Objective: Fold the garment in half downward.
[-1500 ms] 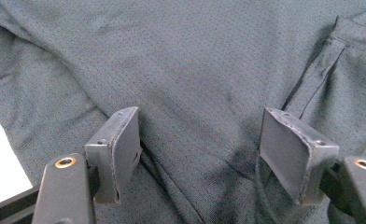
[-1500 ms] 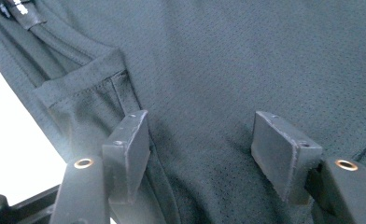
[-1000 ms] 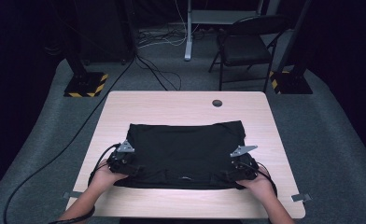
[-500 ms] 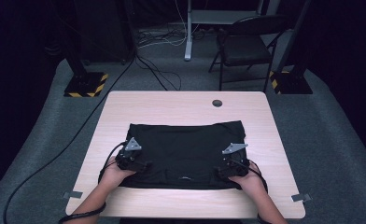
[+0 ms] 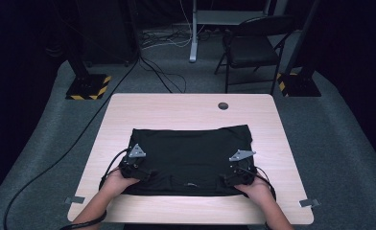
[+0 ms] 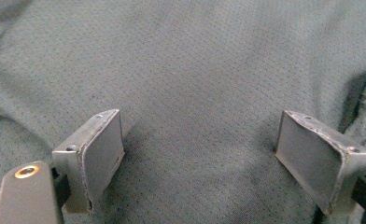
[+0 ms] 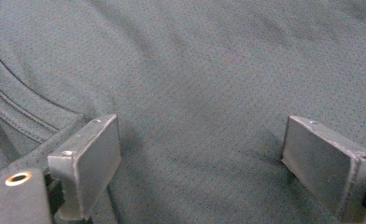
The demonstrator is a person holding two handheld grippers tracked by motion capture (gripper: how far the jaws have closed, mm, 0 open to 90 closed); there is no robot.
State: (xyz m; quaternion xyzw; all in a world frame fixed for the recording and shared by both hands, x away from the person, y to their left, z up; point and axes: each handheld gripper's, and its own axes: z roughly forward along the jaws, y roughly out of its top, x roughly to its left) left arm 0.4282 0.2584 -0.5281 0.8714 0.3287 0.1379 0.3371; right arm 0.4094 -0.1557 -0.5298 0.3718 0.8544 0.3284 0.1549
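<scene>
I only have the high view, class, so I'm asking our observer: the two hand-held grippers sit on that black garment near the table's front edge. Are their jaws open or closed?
Observer: Left hand-held gripper: jaws wide open, bare fabric between them.
Operator: And the right one?
Observer: Right hand-held gripper: also wide open, nothing pinched.
Operator: What is the black garment like up close?
Observer: The black garment is a fine dotted mesh knit.
Operator: Any seams near the right jaws?
Observer: Yes, a curved stitched band lies beside one jaw.

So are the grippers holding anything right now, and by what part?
Nothing is held: the left gripper and right gripper are both open over the black shirt.
</scene>
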